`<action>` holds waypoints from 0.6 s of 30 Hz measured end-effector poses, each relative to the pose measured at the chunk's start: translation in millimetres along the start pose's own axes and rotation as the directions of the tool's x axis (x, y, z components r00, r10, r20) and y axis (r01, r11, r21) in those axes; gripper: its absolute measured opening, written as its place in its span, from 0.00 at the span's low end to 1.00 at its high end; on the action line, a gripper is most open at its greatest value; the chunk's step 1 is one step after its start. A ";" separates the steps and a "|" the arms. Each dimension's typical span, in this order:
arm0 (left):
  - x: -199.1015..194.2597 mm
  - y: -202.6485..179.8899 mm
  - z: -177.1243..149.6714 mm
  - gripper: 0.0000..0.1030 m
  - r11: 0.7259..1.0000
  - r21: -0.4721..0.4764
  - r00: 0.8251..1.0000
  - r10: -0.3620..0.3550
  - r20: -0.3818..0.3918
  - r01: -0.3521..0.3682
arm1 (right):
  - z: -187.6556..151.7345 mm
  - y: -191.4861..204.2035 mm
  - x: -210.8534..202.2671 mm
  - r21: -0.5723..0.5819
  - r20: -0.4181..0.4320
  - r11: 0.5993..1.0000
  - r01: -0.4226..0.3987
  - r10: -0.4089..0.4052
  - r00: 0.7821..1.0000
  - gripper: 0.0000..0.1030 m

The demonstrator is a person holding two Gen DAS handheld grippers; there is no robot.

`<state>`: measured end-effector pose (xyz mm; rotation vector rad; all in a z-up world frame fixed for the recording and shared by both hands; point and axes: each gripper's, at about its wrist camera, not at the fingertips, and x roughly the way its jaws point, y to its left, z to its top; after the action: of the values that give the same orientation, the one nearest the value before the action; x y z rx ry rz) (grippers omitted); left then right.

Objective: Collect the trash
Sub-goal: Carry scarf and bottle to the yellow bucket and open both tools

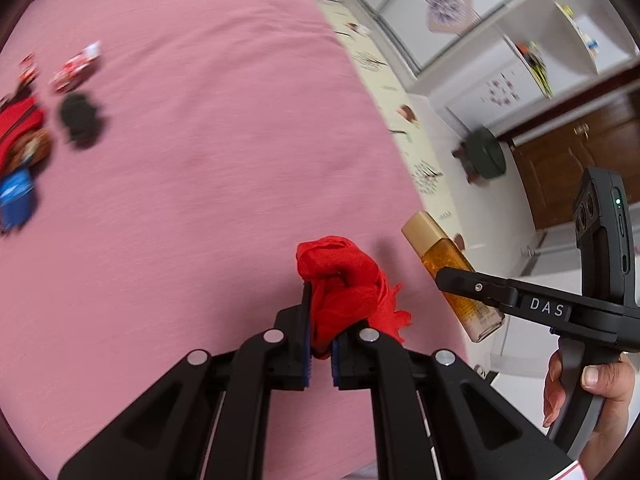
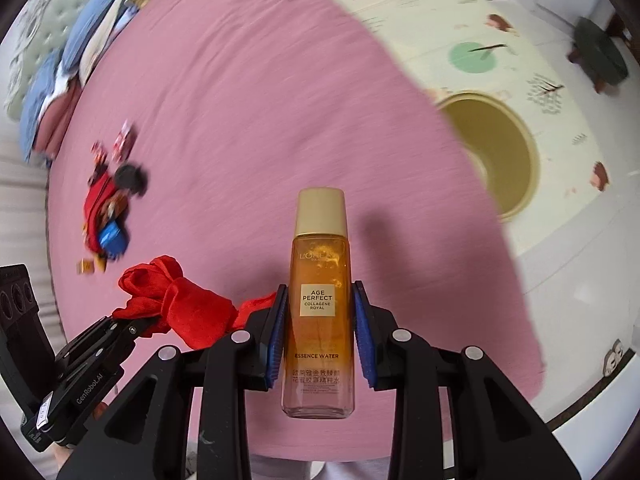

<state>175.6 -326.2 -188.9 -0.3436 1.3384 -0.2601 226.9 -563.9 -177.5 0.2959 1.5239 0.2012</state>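
The left hand-held gripper [image 1: 320,320] is clamped on a crumpled red cloth [image 1: 344,280], which bulges out above and to the right of its blue pads [image 1: 307,344] and hangs over the pink bed [image 1: 200,180]. The right hand-held gripper [image 2: 320,332] is clamped on an amber bottle [image 2: 319,304] with a gold cap [image 2: 320,210]; its label reads "AGE PERFECT COLLAGENE ROYAL" and "ESSENCE WATER". The bottle stands upright between the 2 blue pads [image 2: 277,344], held above the bed's near edge.

In the left wrist view the bottle [image 1: 452,276] and the right hand-held gripper [image 1: 460,280] sit just to the right of the cloth, with the person's right hand [image 1: 592,392] on the handle.

Far across the bed lies a blurred cluster of litter: a red bag [image 2: 98,200], a blue packet [image 2: 113,240], a dark round object [image 2: 130,178] and small red-and-white wrappers [image 1: 76,66].

On the patterned floor mat [image 2: 560,140] beside the bed stands a round yellow bin [image 2: 496,156], partly hidden by the bed's edge. A dark green stool [image 2: 600,52] stands further off.
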 end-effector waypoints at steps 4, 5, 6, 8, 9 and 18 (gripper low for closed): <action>34.9 -54.8 22.7 0.06 0.998 0.050 0.999 -0.025 -0.037 0.027 | 18.6 -52.8 -15.4 0.063 0.029 0.998 0.008 -0.010 1.000 0.29; 44.9 -68.4 28.9 0.06 0.997 0.062 0.998 -0.033 -0.048 0.036 | 23.4 -66.2 -18.8 0.081 0.038 0.997 0.010 -0.013 0.999 0.29; 55.1 -81.6 35.2 0.06 0.996 0.077 0.998 -0.035 -0.060 0.039 | 29.6 -81.9 -22.5 0.103 0.048 0.995 0.012 -0.017 0.999 0.29; 70.3 -102.9 46.2 0.06 0.994 0.099 0.997 -0.039 -0.074 0.046 | 38.7 -103.1 -27.2 0.133 0.067 0.991 0.012 -0.021 0.998 0.29; 81.2 -117.1 53.8 0.06 0.992 0.114 0.995 -0.041 -0.086 0.050 | 43.2 -113.6 -28.9 0.145 0.073 0.989 0.015 -0.026 0.997 0.30; 139.3 -200.0 101.2 0.10 0.971 0.224 0.992 -0.063 -0.110 0.086 | 91.3 -183.2 -46.3 0.205 0.158 0.979 0.018 -0.052 0.986 0.30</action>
<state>306.7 -553.5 -217.3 -0.1885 1.3812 -0.4962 306.2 -757.9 -189.0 0.4369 1.3874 -0.0076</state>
